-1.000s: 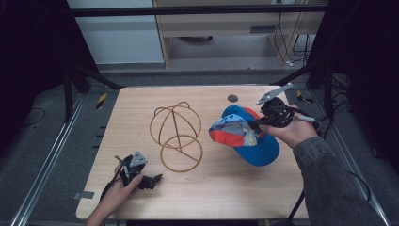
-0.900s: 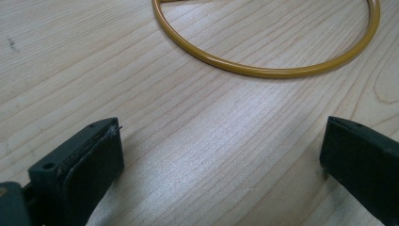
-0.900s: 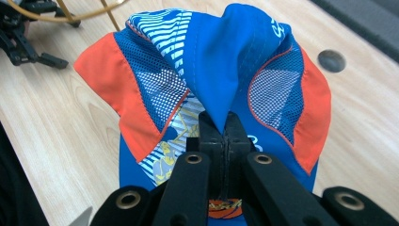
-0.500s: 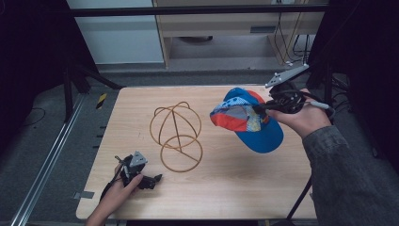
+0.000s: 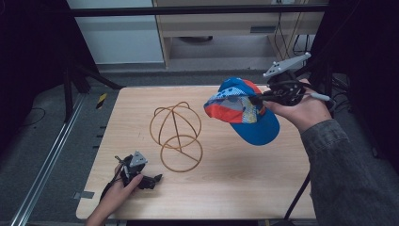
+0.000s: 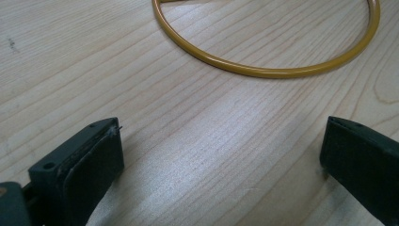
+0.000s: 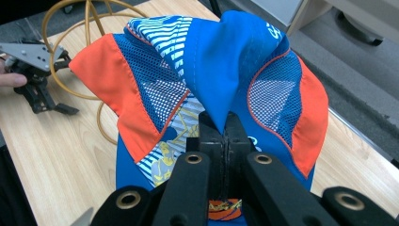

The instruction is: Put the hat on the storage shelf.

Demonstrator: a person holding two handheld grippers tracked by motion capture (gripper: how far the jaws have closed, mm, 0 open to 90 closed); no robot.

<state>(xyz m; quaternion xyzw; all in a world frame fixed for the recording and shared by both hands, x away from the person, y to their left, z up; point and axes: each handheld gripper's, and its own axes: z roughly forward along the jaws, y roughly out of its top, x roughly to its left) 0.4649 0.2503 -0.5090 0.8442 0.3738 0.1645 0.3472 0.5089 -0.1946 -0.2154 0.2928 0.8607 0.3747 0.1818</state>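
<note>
right gripper (image 5: 261,98) is clamped tight on a fold of the blue, orange and patterned mesh cap (image 5: 242,113), holding it in the air at about 2 o'clock over the pale wooden worktop (image 5: 235,183). pinching the crown like that lets the brim hang free, my guess is so it can drop over the golden wire dome stand (image 5: 176,136) sitting near the middle. left gripper (image 5: 153,180) rests at 7 o'clock, jaws wide with nothing in them, just clear of the stand's base ring (image 6: 263,70). nothing blocks the path between cap and stand.
</note>
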